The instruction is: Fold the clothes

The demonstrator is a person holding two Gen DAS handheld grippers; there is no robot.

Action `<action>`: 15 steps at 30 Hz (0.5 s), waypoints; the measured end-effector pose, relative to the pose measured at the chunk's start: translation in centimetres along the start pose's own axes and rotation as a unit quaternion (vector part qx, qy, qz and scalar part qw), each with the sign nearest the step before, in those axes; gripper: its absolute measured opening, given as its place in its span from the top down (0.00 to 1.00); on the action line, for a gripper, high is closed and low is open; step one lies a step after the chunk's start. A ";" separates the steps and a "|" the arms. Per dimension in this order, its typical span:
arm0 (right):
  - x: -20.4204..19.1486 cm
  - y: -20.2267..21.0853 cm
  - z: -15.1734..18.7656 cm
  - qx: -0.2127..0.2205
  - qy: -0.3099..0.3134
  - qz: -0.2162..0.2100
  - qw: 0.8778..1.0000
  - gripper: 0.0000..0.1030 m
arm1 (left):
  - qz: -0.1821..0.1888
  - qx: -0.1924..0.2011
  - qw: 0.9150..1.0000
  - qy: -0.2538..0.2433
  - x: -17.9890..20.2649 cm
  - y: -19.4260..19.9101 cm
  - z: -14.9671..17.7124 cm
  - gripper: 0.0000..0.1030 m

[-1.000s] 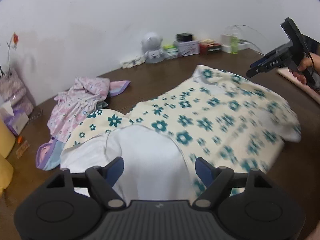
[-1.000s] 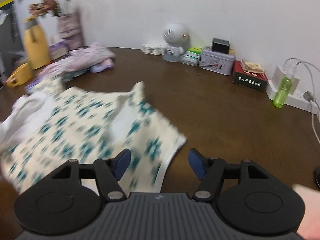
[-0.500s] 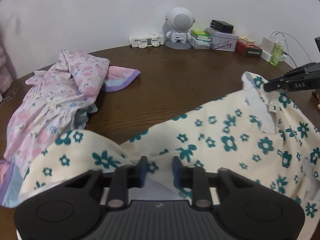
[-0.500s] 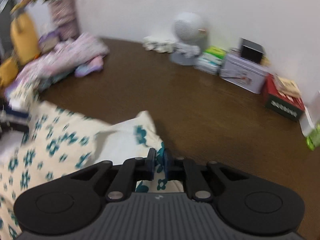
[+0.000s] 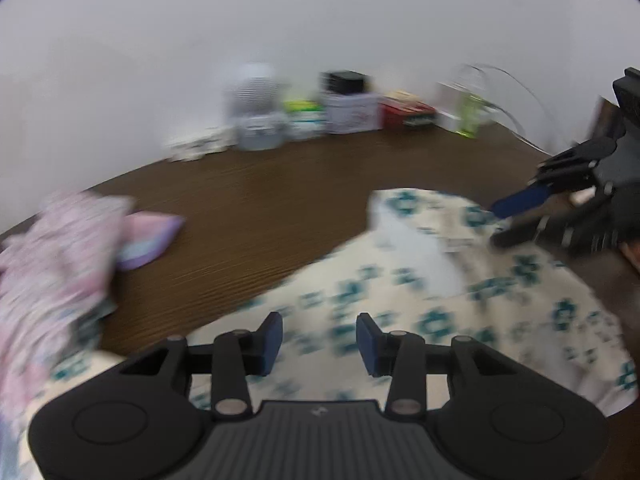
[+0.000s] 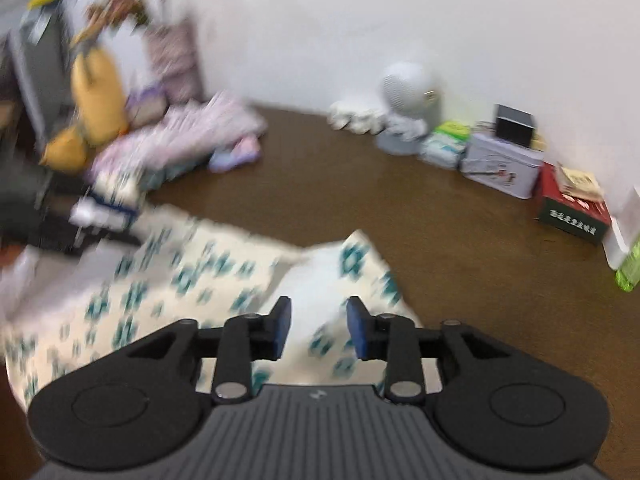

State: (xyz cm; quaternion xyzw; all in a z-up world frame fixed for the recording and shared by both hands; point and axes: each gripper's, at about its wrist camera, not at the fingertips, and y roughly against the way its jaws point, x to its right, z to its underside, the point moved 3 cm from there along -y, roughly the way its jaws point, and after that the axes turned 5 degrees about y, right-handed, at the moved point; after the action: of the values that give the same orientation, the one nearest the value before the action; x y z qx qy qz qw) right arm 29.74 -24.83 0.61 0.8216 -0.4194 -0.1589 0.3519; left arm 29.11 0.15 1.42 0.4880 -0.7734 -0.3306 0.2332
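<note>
**While both tongs gape: floral garment flat on table**

Left tongs (image 5: 316,338) and right tongs (image 6: 316,326) apart, gripping nothing, above floral garment (image 5: 420,304). Far edge bordering bare brown table (image 5: 256,200); pink clothes (image 5: 52,264) heaped at left edge.

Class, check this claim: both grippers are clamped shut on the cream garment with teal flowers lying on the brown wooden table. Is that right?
Not quite. Both the left gripper and the right gripper are open, jaws apart over the cream garment with teal flowers, as each wrist view shows. It does lie on the brown wooden table.
</note>
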 end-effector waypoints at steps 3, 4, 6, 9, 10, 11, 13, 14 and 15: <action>-2.1 0.9 1.4 -0.005 0.020 0.010 1.000 0.59 | 0.008 -0.018 0.999 -0.035 3.7 -2.3 -1.5 0.55; -2.6 1.4 1.9 -0.003 0.017 0.012 1.000 0.57 | 0.004 -0.023 0.999 -0.044 4.9 -3.2 -1.9 0.55; -3.4 2.7 3.3 0.001 0.004 0.012 1.000 0.55 | -0.010 -0.035 0.998 -0.057 6.7 -4.9 -2.6 0.52; -3.8 4.4 5.6 0.003 -0.020 0.001 1.000 0.50 | -0.042 -0.051 0.997 -0.048 7.5 -7.0 -3.4 0.51; -3.9 4.8 6.4 0.000 -0.027 -0.007 1.000 0.49 | -0.049 -0.051 0.996 -0.045 7.4 -7.2 -3.5 0.51; -4.1 5.0 6.9 -0.001 -0.030 -0.009 1.000 0.49 | -0.055 -0.051 0.996 -0.042 7.3 -7.5 -3.7 0.51; -4.3 5.1 7.7 -0.001 -0.026 -0.003 1.000 0.48 | -0.067 -0.051 0.996 -0.035 7.1 -7.9 -4.0 0.61; -4.3 5.1 8.0 0.000 -0.027 -0.004 1.000 0.48 | -0.074 -0.052 0.995 -0.032 7.0 -8.1 -4.1 0.77; -4.2 5.1 8.1 0.002 -0.032 -0.007 0.999 0.48 | -0.080 -0.052 0.995 -0.029 6.9 -8.4 -4.3 0.96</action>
State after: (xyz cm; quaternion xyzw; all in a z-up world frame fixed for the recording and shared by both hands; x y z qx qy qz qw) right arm 19.76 -27.10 -1.64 0.8195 -0.4251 -0.1867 0.3358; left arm 34.20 -9.85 -1.62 0.5257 -0.7202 -0.4018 0.2085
